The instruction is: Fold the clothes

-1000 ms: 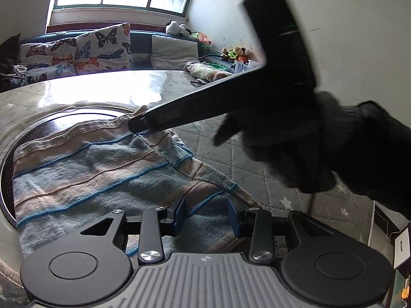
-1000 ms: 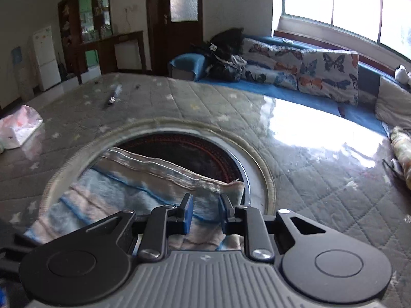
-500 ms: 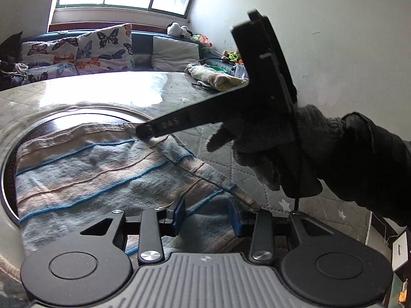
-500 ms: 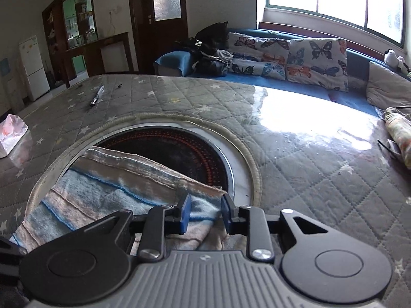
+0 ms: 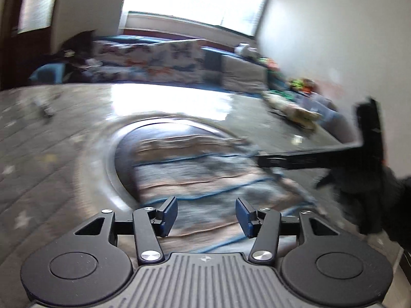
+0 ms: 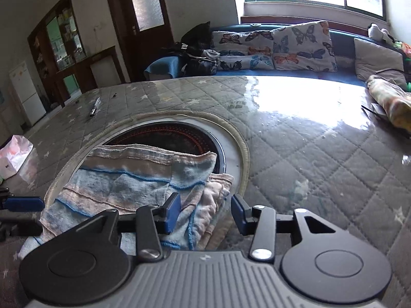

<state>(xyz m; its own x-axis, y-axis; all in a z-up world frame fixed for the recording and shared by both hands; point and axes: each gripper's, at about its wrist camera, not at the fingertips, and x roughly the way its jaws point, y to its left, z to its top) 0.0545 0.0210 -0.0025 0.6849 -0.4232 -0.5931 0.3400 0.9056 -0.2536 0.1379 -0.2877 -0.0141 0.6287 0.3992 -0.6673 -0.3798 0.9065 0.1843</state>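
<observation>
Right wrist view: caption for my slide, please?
Right gripper, jaws open, over the folded striped towel on the quilted table.

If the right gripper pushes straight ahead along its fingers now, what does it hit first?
Most likely the folded edge of the striped cloth, lying between and just ahead of the open right gripper. Depth is uncertain.
</observation>
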